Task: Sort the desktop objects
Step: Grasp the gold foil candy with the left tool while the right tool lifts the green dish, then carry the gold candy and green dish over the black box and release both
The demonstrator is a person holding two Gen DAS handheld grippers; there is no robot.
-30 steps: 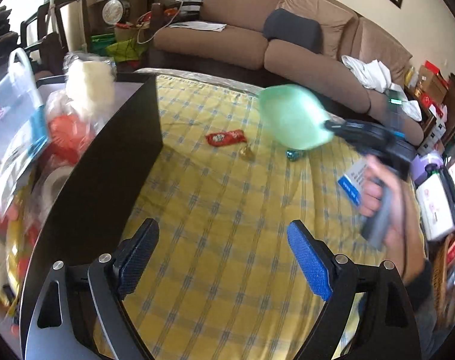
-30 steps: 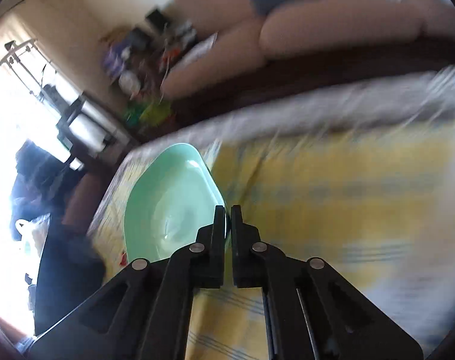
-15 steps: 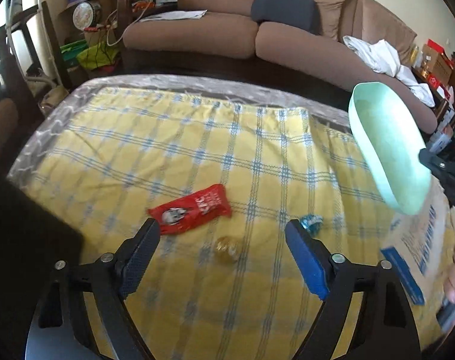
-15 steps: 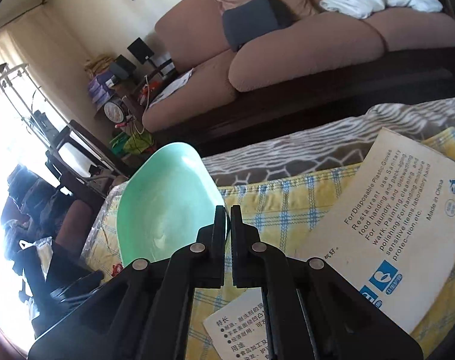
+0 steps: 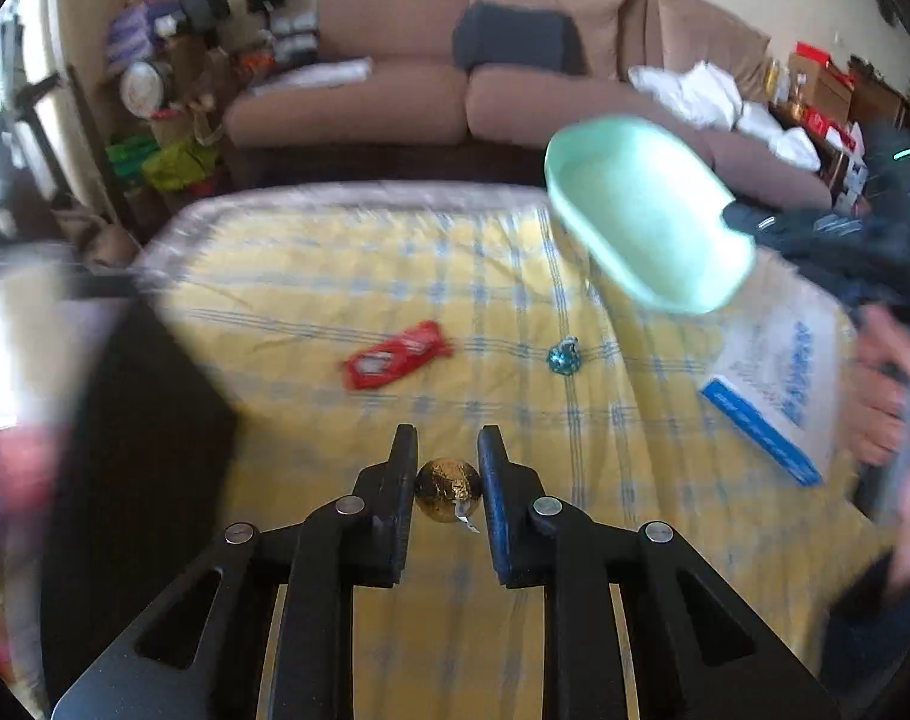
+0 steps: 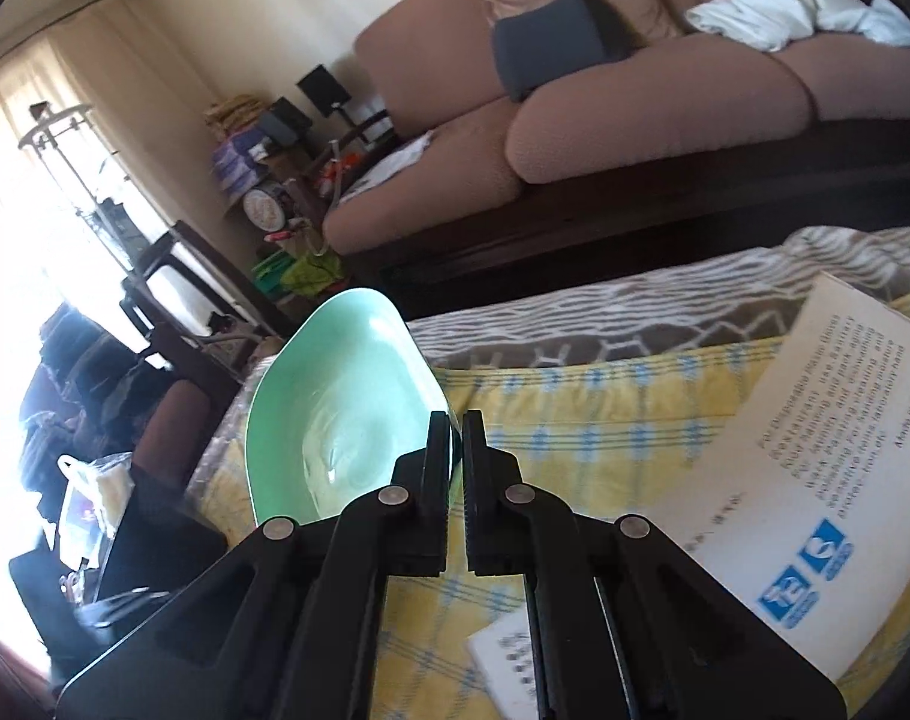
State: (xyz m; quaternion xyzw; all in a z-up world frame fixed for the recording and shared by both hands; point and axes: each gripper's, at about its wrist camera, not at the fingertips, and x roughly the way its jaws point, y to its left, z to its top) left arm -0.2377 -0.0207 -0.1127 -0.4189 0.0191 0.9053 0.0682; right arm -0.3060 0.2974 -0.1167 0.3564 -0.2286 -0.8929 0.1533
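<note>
The left gripper (image 5: pixel 447 468) has just closed onto the round gold-foil candy (image 5: pixel 447 489), while the right gripper (image 6: pixel 456 441), clamped on the mint-green plastic bowl's (image 6: pixel 341 408) rim, holds it raised nearby, presumably to receive the candy.

The left hand-held gripper (image 5: pixel 447 468) has just been closing, a gold foil-wrapped ball (image 5: pixel 447 489) between its jaws. The right hand-held gripper (image 6: pixel 455 438) pinches a mint-green plastic bowl's (image 6: pixel 341 402) rim.

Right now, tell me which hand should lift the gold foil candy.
Left. The left tongs have just been closing and now bracket the gold foil candy on the yellow checked cloth. The right tongs are shut on the green bowl.
</note>
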